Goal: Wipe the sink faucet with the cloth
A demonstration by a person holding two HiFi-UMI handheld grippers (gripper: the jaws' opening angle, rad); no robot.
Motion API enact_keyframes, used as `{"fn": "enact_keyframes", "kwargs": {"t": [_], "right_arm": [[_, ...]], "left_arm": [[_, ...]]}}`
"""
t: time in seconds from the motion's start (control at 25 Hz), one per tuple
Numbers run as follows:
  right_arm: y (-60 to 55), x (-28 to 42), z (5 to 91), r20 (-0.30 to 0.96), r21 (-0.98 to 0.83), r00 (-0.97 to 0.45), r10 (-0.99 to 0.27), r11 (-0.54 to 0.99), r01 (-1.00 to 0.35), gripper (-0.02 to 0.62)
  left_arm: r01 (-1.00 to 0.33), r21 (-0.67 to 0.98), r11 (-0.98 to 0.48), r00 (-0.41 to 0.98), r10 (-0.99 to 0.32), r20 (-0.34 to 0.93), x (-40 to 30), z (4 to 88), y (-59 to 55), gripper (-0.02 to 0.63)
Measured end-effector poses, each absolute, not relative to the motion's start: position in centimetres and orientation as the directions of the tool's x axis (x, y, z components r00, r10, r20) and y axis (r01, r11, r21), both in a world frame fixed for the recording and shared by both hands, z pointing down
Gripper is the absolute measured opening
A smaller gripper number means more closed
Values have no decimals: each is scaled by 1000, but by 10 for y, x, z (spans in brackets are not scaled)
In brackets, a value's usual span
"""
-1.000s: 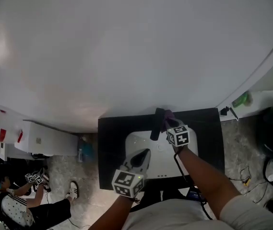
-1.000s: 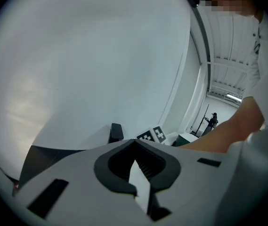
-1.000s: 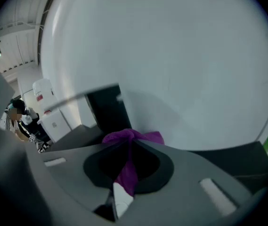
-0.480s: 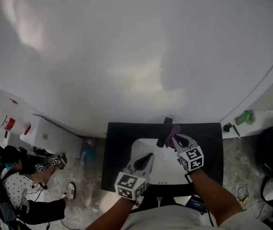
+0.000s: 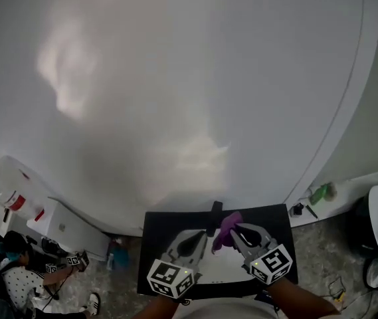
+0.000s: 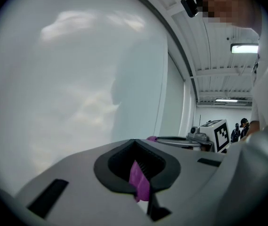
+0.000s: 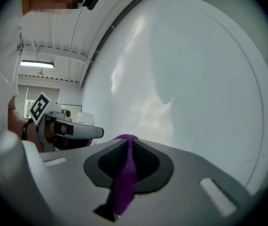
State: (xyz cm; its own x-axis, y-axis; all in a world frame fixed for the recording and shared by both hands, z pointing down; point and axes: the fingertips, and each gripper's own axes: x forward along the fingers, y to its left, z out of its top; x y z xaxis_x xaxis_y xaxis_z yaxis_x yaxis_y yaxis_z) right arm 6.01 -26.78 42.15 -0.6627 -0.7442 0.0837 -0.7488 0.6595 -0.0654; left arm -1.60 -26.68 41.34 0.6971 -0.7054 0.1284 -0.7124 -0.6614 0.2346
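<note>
A black faucet (image 5: 214, 216) stands at the back of a white sink (image 5: 223, 266) set in a black counter (image 5: 154, 243), low in the head view. My right gripper (image 5: 236, 230) is shut on a purple cloth (image 5: 226, 227), just right of the faucet. The cloth (image 7: 125, 173) hangs from the closed jaws in the right gripper view. My left gripper (image 5: 200, 235) sits close beside it, left of the faucet, also shut. A purple cloth strip (image 6: 139, 181) is pinched between its jaws. Both gripper views face the white wall.
A big white wall (image 5: 175, 78) fills most of the head view. On the floor at left are a white box (image 5: 62, 228), white containers (image 5: 9, 190) and a seated person (image 5: 16, 271). A green bottle (image 5: 321, 193) lies on the ledge at right.
The head view has tilted up, so the sink sits lower in frame. My right gripper has drawn the cloth back from the faucet's top, and the two grippers have come closer together.
</note>
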Motion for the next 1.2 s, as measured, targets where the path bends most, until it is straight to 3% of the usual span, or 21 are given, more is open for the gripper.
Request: {"fn": "enact_keyframes", "kwargs": {"t": [1.2], "right_arm": [[-264, 59, 387, 56, -68, -637, -769, 634, -770, 29]], "left_arm": [[-688, 215, -693, 720, -689, 83, -4, 394, -274, 6]]}}
